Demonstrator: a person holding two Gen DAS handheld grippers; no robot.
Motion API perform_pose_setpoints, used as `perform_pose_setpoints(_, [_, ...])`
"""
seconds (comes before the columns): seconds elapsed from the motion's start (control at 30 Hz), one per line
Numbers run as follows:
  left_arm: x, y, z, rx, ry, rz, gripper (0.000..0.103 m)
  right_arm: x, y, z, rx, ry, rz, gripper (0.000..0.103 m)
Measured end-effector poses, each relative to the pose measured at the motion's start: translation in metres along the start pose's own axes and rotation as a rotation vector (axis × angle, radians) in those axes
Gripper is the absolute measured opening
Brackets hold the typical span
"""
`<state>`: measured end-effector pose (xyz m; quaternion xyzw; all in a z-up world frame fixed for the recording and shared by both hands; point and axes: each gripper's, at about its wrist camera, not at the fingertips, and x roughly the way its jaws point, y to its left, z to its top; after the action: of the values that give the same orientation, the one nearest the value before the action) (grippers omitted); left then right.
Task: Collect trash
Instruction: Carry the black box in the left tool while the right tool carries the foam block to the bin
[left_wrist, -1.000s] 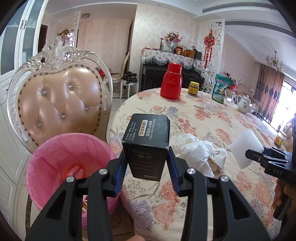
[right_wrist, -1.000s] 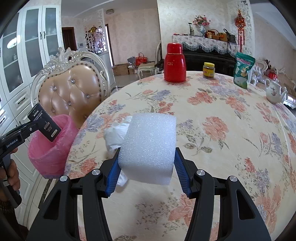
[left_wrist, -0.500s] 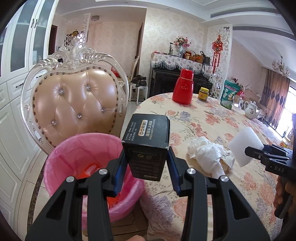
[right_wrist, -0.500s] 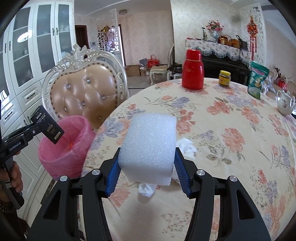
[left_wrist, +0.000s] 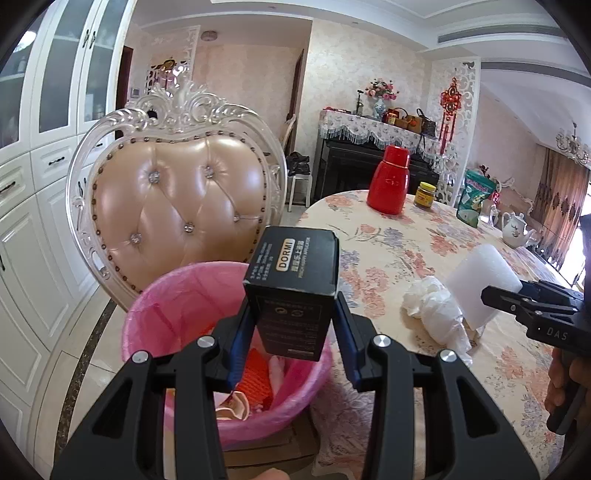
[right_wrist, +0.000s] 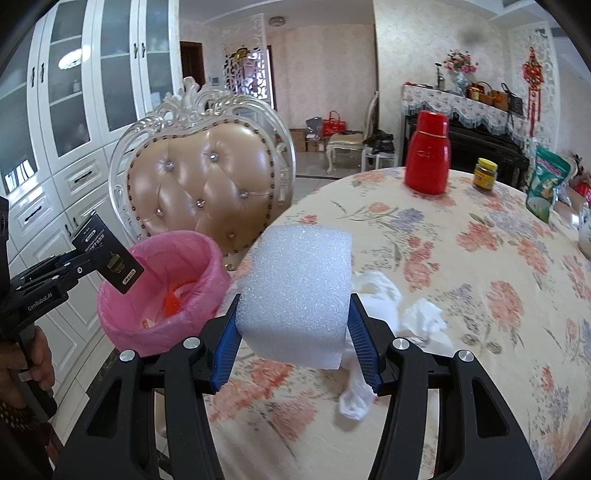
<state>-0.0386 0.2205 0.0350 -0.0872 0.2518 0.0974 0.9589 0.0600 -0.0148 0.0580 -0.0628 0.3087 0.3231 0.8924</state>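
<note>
Two pieces of trash are in my grip and none of the visible three is binned yet. My left gripper is clamped on the black box, held over the pink-lined bin, whose rim lies at its nine o'clock. My right gripper is clamped on the foam block, above the table, bin at ten o'clock. The crumpled white wrapper lies on the cloth, uncollected. Some scraps already sit inside the bin.

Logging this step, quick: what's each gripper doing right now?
Left gripper: shut on the black box.
Right gripper: shut on the foam block.
</note>
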Motion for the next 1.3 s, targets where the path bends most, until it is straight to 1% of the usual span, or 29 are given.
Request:
perform_pose_setpoints(0.63, [0.004,0.063,0.004,-0.056,0.012,0.074,0.041,0.047,0.068,0.03,-0.087,0.03,0.093,0.052])
perform_pose_setpoints(1.07, [0.017,0.09,0.006,-0.083,0.029,0.11,0.041,0.081,0.106,0.047,-0.127,0.051,0.148,0.052])
perform_pose_setpoints(1.3, [0.02,0.101,0.005,-0.092,0.038,0.126,0.041,0.103,0.124,0.05,-0.145,0.073,0.177,0.052])
